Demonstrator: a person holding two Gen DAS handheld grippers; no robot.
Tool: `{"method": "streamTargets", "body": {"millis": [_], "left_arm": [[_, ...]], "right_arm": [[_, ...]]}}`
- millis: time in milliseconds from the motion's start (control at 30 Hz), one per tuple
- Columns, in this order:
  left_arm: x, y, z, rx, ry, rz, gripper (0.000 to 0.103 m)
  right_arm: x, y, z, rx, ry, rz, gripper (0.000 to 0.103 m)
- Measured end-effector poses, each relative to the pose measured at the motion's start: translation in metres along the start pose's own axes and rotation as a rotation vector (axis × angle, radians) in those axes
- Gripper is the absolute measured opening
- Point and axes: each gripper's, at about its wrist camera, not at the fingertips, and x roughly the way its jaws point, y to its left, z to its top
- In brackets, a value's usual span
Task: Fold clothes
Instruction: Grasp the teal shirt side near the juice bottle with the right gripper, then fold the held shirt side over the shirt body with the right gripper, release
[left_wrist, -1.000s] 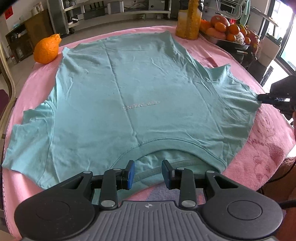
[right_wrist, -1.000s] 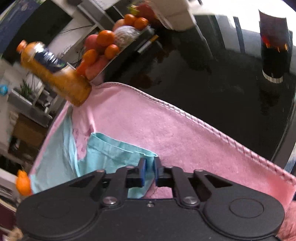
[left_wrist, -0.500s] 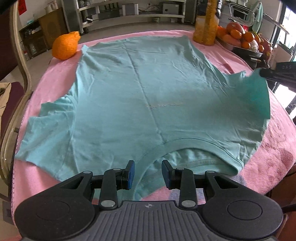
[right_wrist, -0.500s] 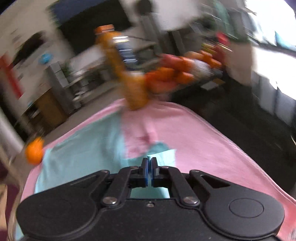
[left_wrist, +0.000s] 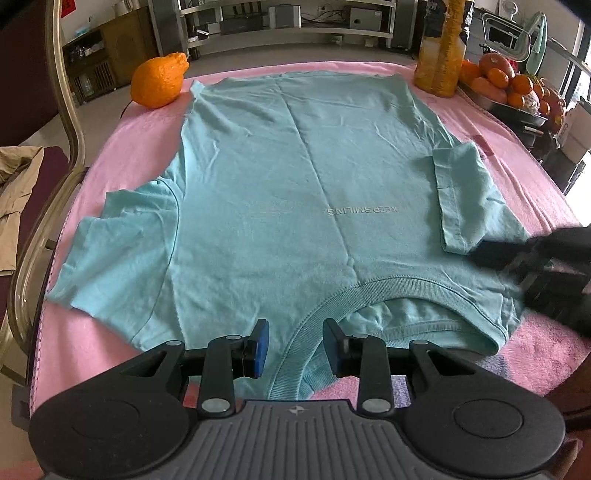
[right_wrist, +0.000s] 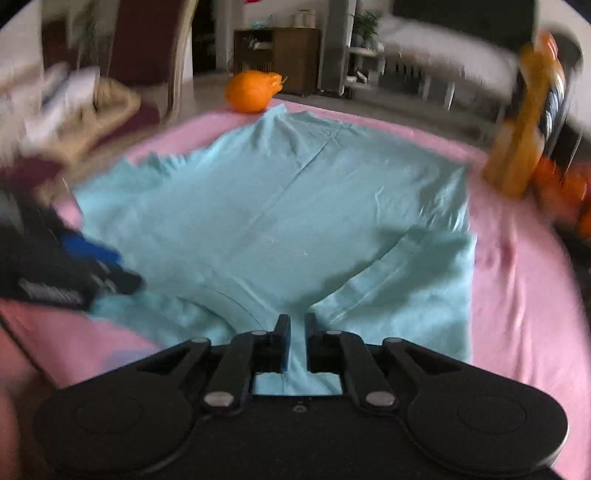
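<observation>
Teal T-shirt (left_wrist: 280, 206) on the pink-covered tabletop (left_wrist: 140, 133): we see one sleeve (left_wrist: 461, 195) folded inward; left claw (left_wrist: 295, 347) gapes empty at the collar, right claw (right_wrist: 296, 341) slightly parted, empty; opposite sleeve (left_wrist: 122, 236) lies flat.

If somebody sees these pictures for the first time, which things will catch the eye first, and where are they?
The turquoise T-shirt dominates, spread flat over the pink cloth in the middle, with its right sleeve folded inward onto the body. Next comes the knobbly orange fruit at the far left corner of the cloth. An open left hand-held gripper hovers at the collar in the foreground.
</observation>
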Motion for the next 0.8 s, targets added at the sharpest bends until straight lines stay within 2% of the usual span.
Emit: {"method": "streamTargets", "body": {"millis": [33,133,233,400,500,567,700,800], "left_arm": [[0.001,0.0,0.0,0.0,0.002,0.001,0.032],[0.002,-0.003,-0.001,0.009,0.007,0.008,0.032],[0.005,-0.005,-0.002,0.02,0.016,0.012,0.032],[0.008,-0.004,-0.003,0.026,0.037,0.007,0.032],[0.003,0.001,0.003,0.008,0.059,-0.048,0.032],[-0.011,0.006,0.015,0.006,0.041,-0.093,0.033],[-0.045,0.014,0.042,0.013,-0.046,-0.12,0.037],[-0.045,0.016,0.058,0.023,-0.045,-0.118,0.038]], "right_arm": [[0.001,0.004,-0.001,-0.02,0.015,0.016,0.015],[-0.009,-0.042,0.002,0.211,-0.041,-0.125,0.015],[-0.01,-0.069,-0.005,0.347,-0.016,-0.212,0.008],[0.013,-0.06,-0.017,0.299,0.161,-0.246,0.007],[-0.008,-0.057,0.007,0.31,0.139,-0.211,0.008],[-0.023,-0.054,0.024,0.318,0.121,-0.185,0.008],[-0.05,-0.049,0.06,0.321,0.081,-0.139,0.01],[-0.055,-0.045,0.086,0.289,0.063,-0.126,0.016]]}}
